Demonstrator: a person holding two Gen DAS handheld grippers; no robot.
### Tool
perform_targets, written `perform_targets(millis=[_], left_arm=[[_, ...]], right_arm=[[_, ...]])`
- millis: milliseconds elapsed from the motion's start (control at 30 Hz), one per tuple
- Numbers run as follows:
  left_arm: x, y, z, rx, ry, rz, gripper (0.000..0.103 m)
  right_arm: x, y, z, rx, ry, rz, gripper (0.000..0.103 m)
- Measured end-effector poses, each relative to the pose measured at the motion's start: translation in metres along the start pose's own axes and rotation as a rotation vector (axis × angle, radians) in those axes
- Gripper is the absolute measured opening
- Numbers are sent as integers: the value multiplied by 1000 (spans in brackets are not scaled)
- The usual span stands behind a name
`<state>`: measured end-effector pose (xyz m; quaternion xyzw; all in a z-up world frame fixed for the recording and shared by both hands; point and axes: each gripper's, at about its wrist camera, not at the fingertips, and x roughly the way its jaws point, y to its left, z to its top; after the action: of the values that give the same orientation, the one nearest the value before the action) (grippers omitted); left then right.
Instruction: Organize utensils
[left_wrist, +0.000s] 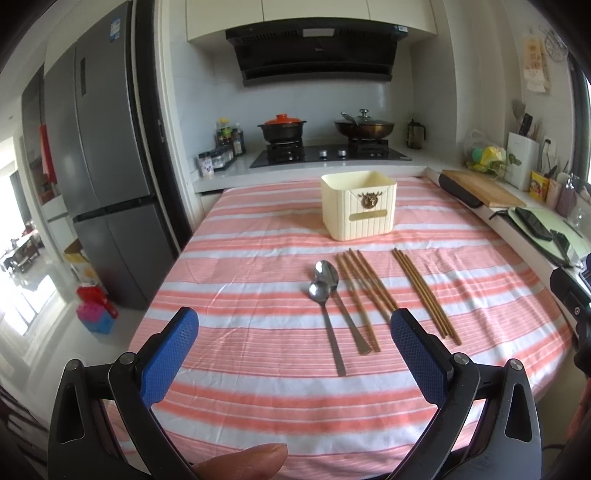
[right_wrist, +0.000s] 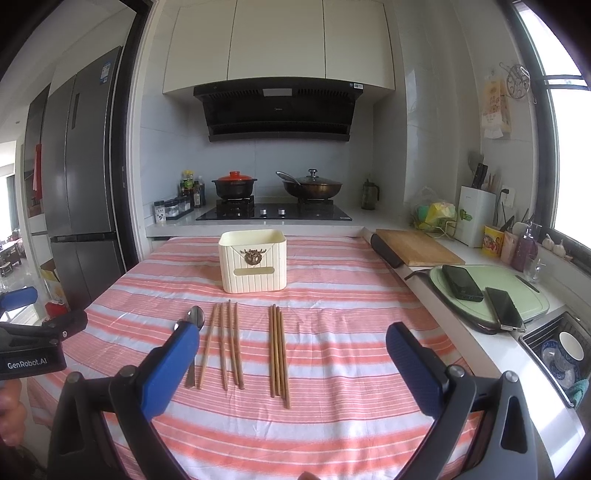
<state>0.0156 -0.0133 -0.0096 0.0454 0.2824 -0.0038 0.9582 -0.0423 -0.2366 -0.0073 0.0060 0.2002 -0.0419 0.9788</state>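
Pink-striped tablecloth (left_wrist: 258, 369) on a kitchen table, cream holder (left_wrist: 358, 205), spoons (left_wrist: 327, 295), chopsticks (right_wrist: 279, 354), stove (right_wrist: 273, 212) behind, fridge (left_wrist: 99, 177) left, left gripper (left_wrist: 294, 328) and right gripper (right_wrist: 293, 343) both spread wide, grasping nothing

Striped table (left_wrist: 258, 387): holder (left_wrist: 358, 205), spoons (left_wrist: 327, 295), chopsticks (left_wrist: 424, 291).

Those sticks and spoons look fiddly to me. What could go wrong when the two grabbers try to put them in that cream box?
The chopsticks lie flat and close together on the striped cloth, so fingers might pinch several at once, or bunch the cloth. The two spoons overlap, so lifting one may drag the other. The cream box stands loose on the cloth; a nudge could probably shift it. Both the left gripper and the right gripper are open.
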Motion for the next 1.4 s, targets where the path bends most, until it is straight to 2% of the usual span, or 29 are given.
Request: perform_targets(millis=[533,833,1167,1233,1333,1400], left_arm=[[7,-3,-2,7,14,-23,103],[23,10,-6,-47,42,-5,103],[91,20,-27,-52,206,60,103],[110,16,-28,-38,239,39,103],[137,13,-29,-59,271,-34,103],[158,8,-27,-78,298,-43,103]], right_arm=[[5,-5,-2,7,22,-5,103],[7,-8,-4,9,24,-6,103],[40,-16,-11,-4,76,15,103],[53,-20,-16,-12,96,16,103],[83,-23,-24,-34,150,40,103],[109,-25,-30,-52,202,59,103]])
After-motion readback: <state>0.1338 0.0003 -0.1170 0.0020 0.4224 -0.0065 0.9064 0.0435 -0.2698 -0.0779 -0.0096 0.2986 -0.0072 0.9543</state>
